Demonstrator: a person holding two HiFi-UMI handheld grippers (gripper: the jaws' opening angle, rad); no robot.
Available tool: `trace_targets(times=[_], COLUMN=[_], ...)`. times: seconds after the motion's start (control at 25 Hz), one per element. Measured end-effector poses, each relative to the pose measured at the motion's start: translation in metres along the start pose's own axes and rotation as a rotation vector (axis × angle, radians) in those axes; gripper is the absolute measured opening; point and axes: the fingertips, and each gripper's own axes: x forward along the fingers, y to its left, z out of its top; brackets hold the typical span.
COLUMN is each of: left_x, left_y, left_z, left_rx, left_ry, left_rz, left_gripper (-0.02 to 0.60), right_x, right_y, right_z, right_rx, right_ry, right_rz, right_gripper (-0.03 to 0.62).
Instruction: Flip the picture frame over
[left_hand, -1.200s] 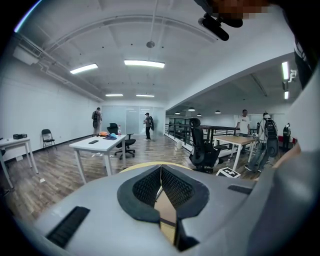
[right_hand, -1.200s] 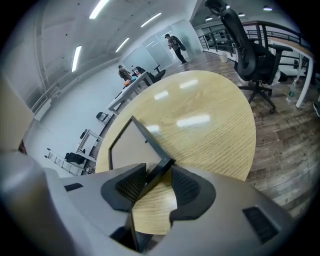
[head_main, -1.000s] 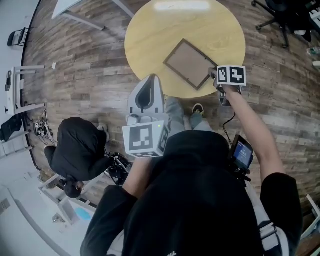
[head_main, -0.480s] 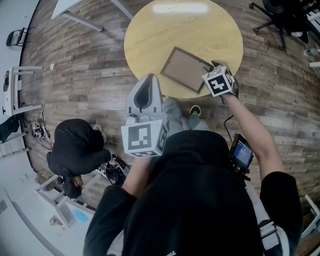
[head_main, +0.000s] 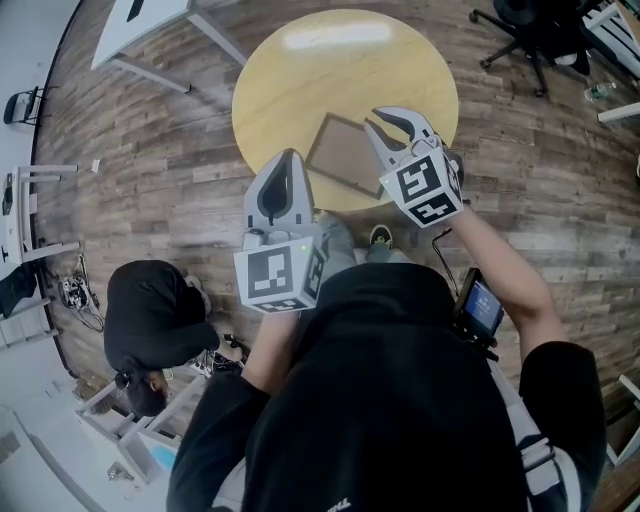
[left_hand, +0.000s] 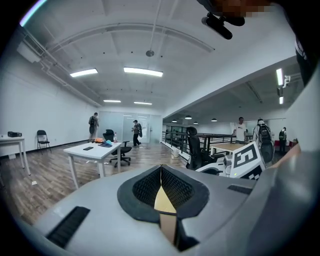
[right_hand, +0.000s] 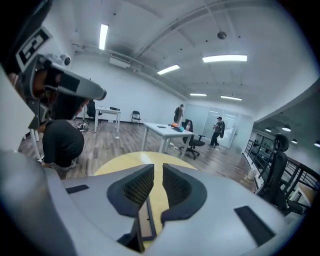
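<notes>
picture frame (head_main: 342, 155) corner hidden behind right gripper (head_main: 390, 118) (head view), table (head_main: 262, 70) rim partly covered

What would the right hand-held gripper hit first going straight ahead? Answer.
Probably the round yellow wooden table, beyond the brown rectangular picture frame. The right hand-held gripper points slightly downward over it; its jaws have just been closing, nothing between them. Depth is unclear: it might clear the far edge.

Black shirt (head_main: 380, 410), grey left tongs (head_main: 286, 158), grey right tongs (head_main: 392, 122), marker cubes (head_main: 280, 278), forearm screen (head_main: 483, 305)
</notes>
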Motion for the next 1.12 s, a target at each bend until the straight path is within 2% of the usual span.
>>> trace_targets(times=[0.16,0.36,0.48,0.8,1.12], left_x=[0.002,0.001,0.002,-0.001,-0.008], left_y=[-0.011,-0.025,-0.037,-0.066,-0.078], left_z=[0.013,0.026,0.031,0.045,0.049], left_rx=[0.008,0.008,0.010,0.026,0.042], left_ry=[-0.026,-0.050,-0.057,-0.083,-0.098], left_rz=[-0.023,-0.060,-0.088,-0.140,-0.150], left_gripper=[0.023,0.023,0.023,0.023,0.023], right_x=[-0.038,-0.085,-0.104,-0.128,-0.142], right_y=[-0.010,-0.018,-0.024,-0.029,-0.032], right_z=[0.041,0.078,0.085,0.079,0.076], right_rx=[0.057,0.210,0.246,0.260,0.262], right_ry=[-0.145,-0.276,-0.300,-0.299,-0.307], right_rz=[-0.002,0.018,-0.002,-0.024,-0.038], right_gripper=[0.034,0.025,0.023,0.023,0.023])
